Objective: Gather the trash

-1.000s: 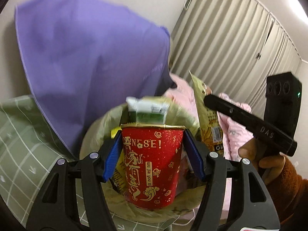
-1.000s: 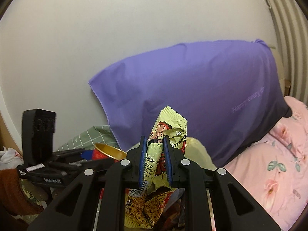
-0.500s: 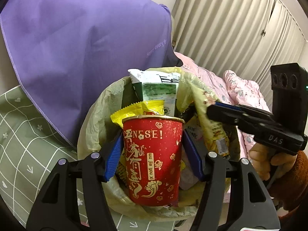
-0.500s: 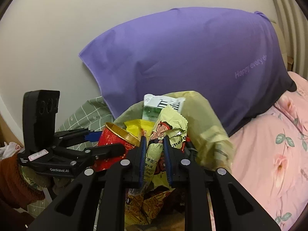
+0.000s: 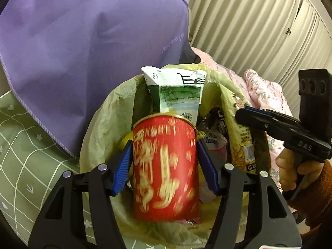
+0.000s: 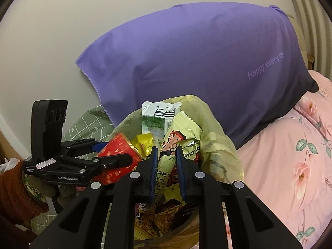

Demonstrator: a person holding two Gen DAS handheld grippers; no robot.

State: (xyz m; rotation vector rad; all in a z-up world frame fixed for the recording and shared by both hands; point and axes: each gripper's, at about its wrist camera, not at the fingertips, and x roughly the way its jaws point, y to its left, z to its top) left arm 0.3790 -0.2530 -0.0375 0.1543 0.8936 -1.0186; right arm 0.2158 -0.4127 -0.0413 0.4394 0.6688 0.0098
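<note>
Left wrist view: the left gripper [image 5: 164,164] has its blue pads on either side of a red cup [image 5: 165,166], upright and motion-blurred; the jaws stand about half open, and whether the pads press on it I cannot tell. Just beyond the cup a green-and-white carton [image 5: 176,91] stands inside a yellowish bag [image 5: 103,124]. To the right, the right gripper [image 6: 167,164] is clamped narrowly on a snack packet [image 6: 172,145], whose top sticks up past the pads over the bag's mouth. Behind the bag leans a purple pillow [image 5: 83,51]; a pink quilt [image 6: 290,155] lies right of it.
</note>
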